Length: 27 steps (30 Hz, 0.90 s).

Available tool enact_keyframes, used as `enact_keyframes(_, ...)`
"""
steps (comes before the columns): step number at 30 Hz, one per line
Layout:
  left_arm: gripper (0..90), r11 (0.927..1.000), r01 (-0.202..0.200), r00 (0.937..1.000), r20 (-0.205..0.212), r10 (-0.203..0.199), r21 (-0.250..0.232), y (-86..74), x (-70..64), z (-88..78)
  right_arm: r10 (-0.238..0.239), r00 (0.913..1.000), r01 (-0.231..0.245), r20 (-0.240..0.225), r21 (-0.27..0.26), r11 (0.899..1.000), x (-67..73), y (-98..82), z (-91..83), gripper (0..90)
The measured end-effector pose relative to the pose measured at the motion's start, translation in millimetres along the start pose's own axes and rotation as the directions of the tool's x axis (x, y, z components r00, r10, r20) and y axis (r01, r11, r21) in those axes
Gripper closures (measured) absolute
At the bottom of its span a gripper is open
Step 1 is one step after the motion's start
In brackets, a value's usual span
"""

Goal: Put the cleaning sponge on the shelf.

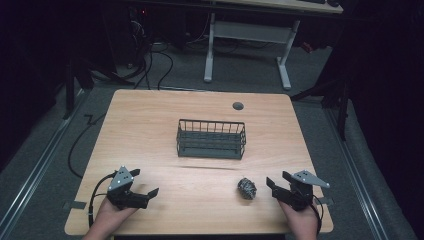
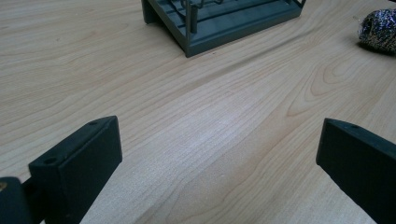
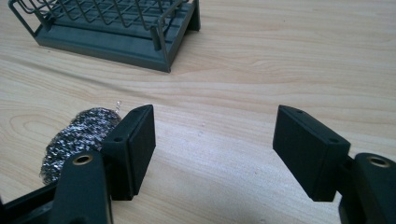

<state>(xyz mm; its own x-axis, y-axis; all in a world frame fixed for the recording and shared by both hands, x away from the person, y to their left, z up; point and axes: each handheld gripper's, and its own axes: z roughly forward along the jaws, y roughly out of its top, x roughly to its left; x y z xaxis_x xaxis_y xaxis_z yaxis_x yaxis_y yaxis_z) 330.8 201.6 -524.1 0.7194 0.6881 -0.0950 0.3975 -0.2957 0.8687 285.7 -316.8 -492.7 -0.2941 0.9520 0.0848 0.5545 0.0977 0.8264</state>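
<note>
While both grippers gape, steel scourer (image 1: 246, 188) lies apparently untouched.

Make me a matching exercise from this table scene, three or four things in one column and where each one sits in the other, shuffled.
Things:
1. wire basket
2. steel wool ball
3. left claw
4. round grommet

Places:
A. near the table's far edge
B. middle of the table
C. near left corner, jaws open over bare wood
D. just left of the right claw

Pairs: 1-B, 2-D, 3-C, 4-A
</note>
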Motion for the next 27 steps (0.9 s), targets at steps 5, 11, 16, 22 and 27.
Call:
enact_keyframes(5,0.8,1.0,-0.005,1.0,0.003,0.005,-0.004,1.2,-0.4,0.7,-0.02,0.9997,0.02,0.012,0.013,1.0,2.0,-2.1,2.0,29.7)
enact_keyframes(11,0.9,1.0,-0.006,1.0,0.004,0.006,0.0,1.0,0.4,1.1,-0.013,0.9996,0.013,0.026,0.01,1.0,-1.4,-2.8,3.4,29.8)
enact_keyframes(16,1.0,0.9999,-0.009,0.9999,0.008,0.009,0.012,0.6,-0.5,3.0,-0.022,0.9993,0.022,0.031,0.016,1.0,-1.3,-3.5,4.2,29.6)
enact_keyframes(22,1.0,0.9999,-0.009,0.9999,0.009,0.009,0.011,0.6,-0.6,2.8,-0.023,0.9993,0.022,0.029,0.017,1.0,-0.7,-3.8,4.8,29.7)
enact_keyframes(27,1.0,0.9999,-0.01,0.9999,0.01,0.01,0.013,0.5,-1.2,3.4,-0.029,0.9991,0.028,0.03,0.02,0.999,-0.9,-4.5,6.3,30.3)
